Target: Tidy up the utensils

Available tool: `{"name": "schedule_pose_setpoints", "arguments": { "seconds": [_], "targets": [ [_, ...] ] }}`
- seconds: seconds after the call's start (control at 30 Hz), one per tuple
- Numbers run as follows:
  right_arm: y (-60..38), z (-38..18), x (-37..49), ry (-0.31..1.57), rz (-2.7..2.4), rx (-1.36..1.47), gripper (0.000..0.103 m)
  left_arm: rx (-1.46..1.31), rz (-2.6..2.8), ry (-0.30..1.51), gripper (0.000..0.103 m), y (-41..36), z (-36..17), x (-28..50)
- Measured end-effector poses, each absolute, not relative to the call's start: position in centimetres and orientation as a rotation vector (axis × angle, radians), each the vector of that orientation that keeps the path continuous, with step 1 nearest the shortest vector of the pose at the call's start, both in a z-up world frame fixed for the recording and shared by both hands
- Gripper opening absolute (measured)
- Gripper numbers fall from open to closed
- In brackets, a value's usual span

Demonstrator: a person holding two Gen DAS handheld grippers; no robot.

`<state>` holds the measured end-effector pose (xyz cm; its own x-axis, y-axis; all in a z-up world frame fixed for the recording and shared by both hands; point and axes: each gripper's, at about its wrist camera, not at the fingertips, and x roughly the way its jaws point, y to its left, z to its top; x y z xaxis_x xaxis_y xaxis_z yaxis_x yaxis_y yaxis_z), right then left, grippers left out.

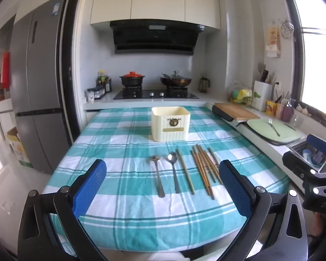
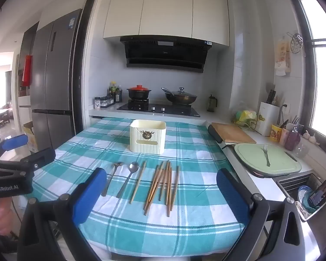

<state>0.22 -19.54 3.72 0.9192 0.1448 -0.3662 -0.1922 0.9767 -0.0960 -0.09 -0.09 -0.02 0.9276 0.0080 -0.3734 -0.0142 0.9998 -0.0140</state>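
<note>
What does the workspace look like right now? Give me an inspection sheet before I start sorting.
Surface: table under teal-and-white checked cloth, flat.
Job's things: cream ribbed plastic holder box upright; two metal spoons, one lone wooden chopstick and a bunch of wooden chopsticks lying on the cloth in front of it.
Clutter: metal fork on pale green board, off the table.
Grippers: left gripper and right gripper, jaws wide, empty.
Cables: nothing seen.
Surroundings: stove with pots, grey fridge, window.

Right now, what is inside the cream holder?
Nothing shows above the holder's rim; its walls hide the bottom. Spoons and chopsticks lie on the cloth before it.
</note>
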Motion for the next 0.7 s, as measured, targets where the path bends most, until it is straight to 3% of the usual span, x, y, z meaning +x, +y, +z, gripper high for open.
{"name": "schedule_pose_setpoints", "arguments": {
  "seconds": [0.7],
  "targets": [
    [-19.7,3.6,0.3,0.362,0.186,-0.124,0.103,-0.032,0.005,0.400,0.103,-0.2,-0.1,0.4]
  ]
}}
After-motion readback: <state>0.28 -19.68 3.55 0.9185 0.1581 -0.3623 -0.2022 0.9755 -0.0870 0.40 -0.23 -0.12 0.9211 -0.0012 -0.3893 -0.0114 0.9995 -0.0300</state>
